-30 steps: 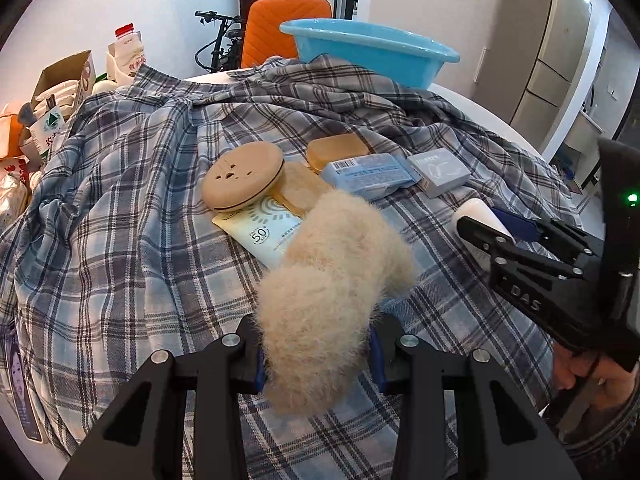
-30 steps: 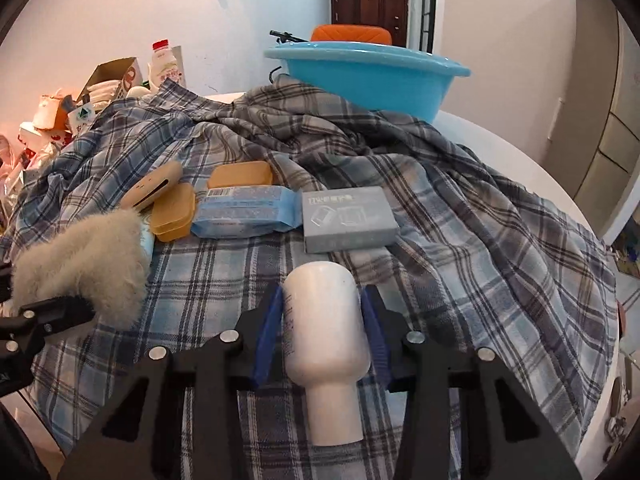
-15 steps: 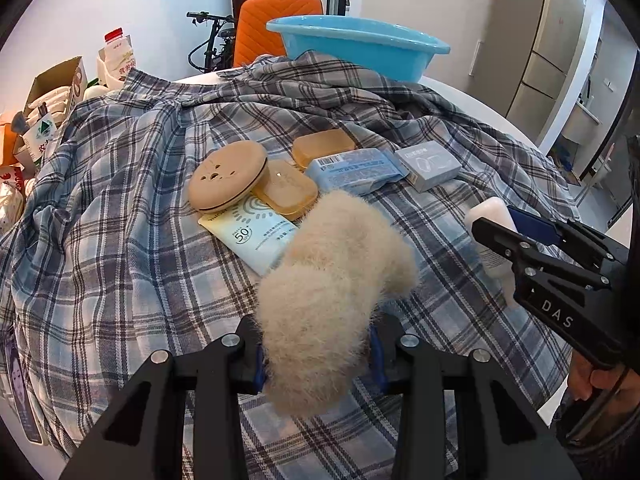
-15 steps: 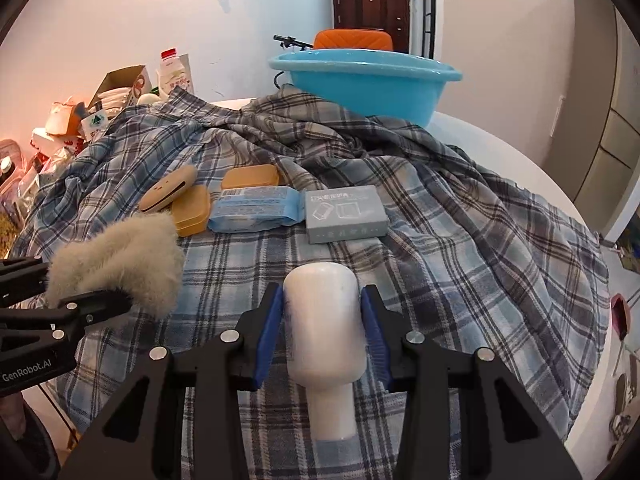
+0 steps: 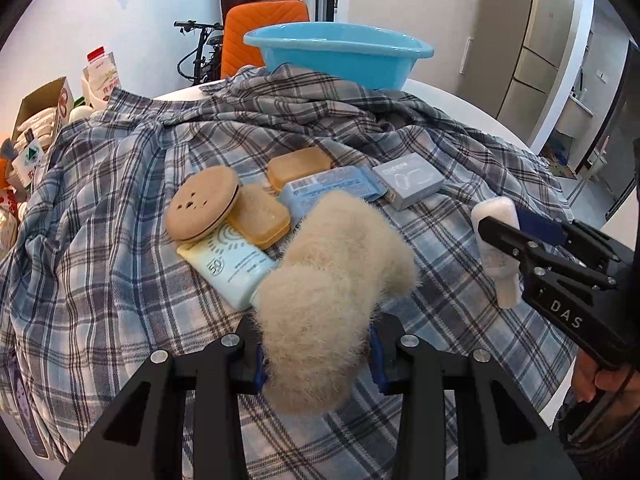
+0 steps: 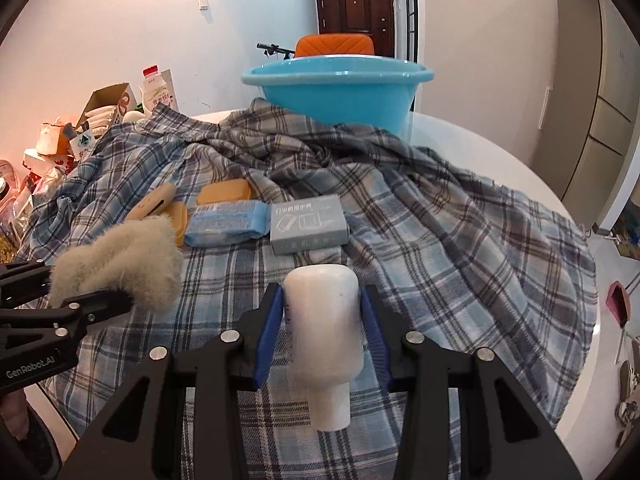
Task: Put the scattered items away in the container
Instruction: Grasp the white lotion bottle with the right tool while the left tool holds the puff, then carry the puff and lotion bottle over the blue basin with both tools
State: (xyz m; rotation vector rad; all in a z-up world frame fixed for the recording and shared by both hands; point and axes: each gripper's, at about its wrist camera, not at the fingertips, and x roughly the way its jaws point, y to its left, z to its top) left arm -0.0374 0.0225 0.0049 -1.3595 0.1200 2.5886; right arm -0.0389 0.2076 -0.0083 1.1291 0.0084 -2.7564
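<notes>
Over the last second both grippers have lifted clear of the plaid cloth (image 6: 460,240). The left gripper (image 5: 316,354) is clamped on the fluffy ball (image 5: 328,272), and the right gripper (image 6: 322,334) on the white bottle (image 6: 324,320), both at lower centre. Both loads look ready to carry to the blue basin (image 6: 336,88) at upper centre.

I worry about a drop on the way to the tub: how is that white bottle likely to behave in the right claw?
The white bottle looks smooth and rounded, so it may slip or twist between the right claw pads. It is held by its wide body, neck hanging toward the camera, so it could pivot. If set on the plaid cloth, it would probably roll.
</notes>
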